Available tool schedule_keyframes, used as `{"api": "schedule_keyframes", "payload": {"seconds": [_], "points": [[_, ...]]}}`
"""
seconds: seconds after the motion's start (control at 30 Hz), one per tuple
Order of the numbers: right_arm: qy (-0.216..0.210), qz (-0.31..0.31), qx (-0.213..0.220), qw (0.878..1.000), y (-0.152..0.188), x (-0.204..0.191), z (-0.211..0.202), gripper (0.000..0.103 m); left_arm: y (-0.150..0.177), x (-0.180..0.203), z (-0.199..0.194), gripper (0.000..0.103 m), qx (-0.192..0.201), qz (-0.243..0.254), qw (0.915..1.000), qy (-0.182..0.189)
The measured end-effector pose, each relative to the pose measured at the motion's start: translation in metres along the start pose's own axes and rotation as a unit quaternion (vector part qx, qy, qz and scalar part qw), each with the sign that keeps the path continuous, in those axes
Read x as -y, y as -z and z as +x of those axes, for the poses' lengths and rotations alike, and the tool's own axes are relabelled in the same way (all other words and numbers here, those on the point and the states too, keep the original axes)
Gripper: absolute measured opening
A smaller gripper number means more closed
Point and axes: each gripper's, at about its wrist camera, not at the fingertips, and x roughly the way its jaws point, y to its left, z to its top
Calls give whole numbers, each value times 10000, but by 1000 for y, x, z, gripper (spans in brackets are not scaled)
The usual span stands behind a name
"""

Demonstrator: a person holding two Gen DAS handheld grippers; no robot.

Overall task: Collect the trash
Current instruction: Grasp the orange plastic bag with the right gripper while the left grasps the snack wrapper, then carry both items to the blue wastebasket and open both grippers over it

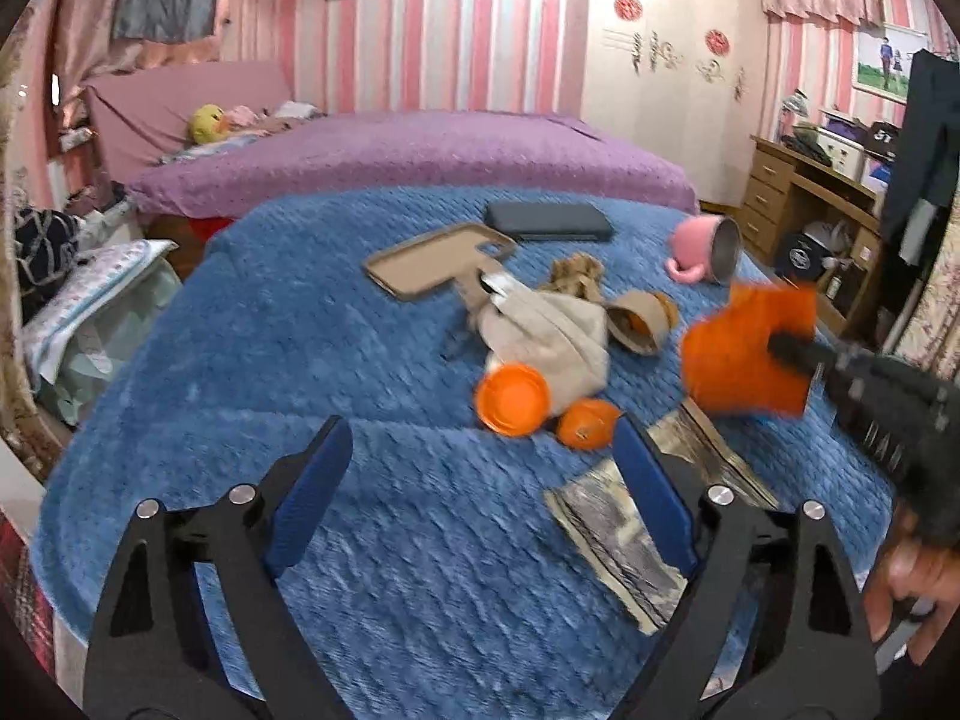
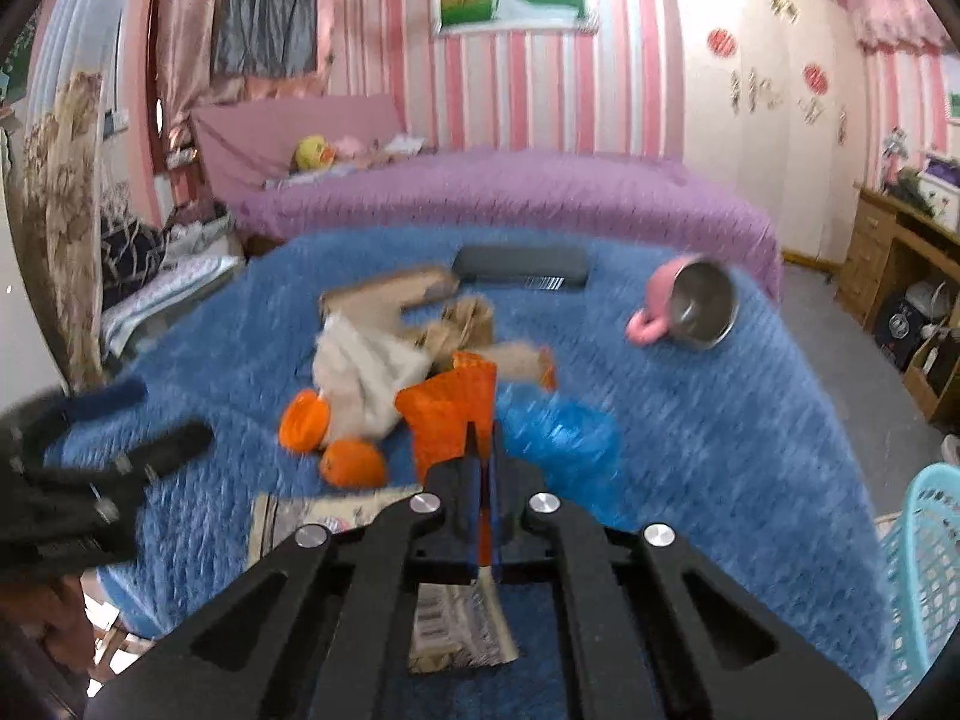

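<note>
The right tongs (image 2: pixel 485 420) are gripping an orange wrapper (image 2: pixel 450 414), jaws pinched together on it above the blue blanket (image 2: pixel 720 420). The left tongs (image 1: pixel 480 450) are standing wide apart, holding nothing; a silver foil packet (image 1: pixel 618 534) is lying beneath their right finger, an orange lid (image 1: pixel 513 399) just ahead.

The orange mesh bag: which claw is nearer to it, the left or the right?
Right. The right claw is shut on the orange mesh bag, pinching its near edge. The left claw stands open and apart from it, over the blue blanket near the foil wrapper.
</note>
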Motion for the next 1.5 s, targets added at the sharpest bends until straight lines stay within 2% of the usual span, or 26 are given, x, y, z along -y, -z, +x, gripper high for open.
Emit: {"api": "schedule_keyframes", "payload": {"seconds": [0.1, 0.27, 0.47, 0.53, 0.57, 0.6, 0.63, 0.67, 0.83, 1.03, 1.27, 1.5], "points": [[305, 60, 313, 9990, -8, 11, -11, 1, 6, 9, 4, 85, -118, 84, 9997, 199], [389, 195, 310, 9986, -14, 28, -14, 1, 16, 25, 16, 85, -432, 92, 9982, 418], [399, 149, 336, 9985, -15, 34, -18, 1, 30, 40, 45, 85, -1045, -76, 9937, 396], [393, 169, 338, 9985, -13, 37, -19, 1, 35, 45, 55, 74, -1210, -80, 9916, 451], [395, 181, 340, 9985, -13, 39, -19, 1, 36, 50, 57, 58, -1156, -29, 9925, 399], [404, 195, 344, 9984, -13, 40, -20, 1, 34, 55, 55, 32, -1075, 57, 9932, 440], [413, 203, 349, 9983, -13, 39, -19, 1, 33, 57, 55, 20, -1023, 108, 9939, 404], [420, 221, 357, 9982, -13, 41, -19, 1, 30, 57, 52, 0, -953, 30, 9942, 487], [421, 270, 393, 9980, -14, 45, -21, 1, 8, 58, 25, 0, -275, -86, 9973, 673], [376, 279, 500, 9976, -16, 47, -27, 1, -12, 54, -10, 0, 503, -90, 9940, 970], [288, 328, 806, 9958, -22, 45, -43, 1, -36, 44, -45, 0, 1268, -104, 9894, 695], [257, 268, 1171, 9924, -30, 38, -59, 1, -46, 35, -69, 0, 1708, -113, 9841, 472]]}}
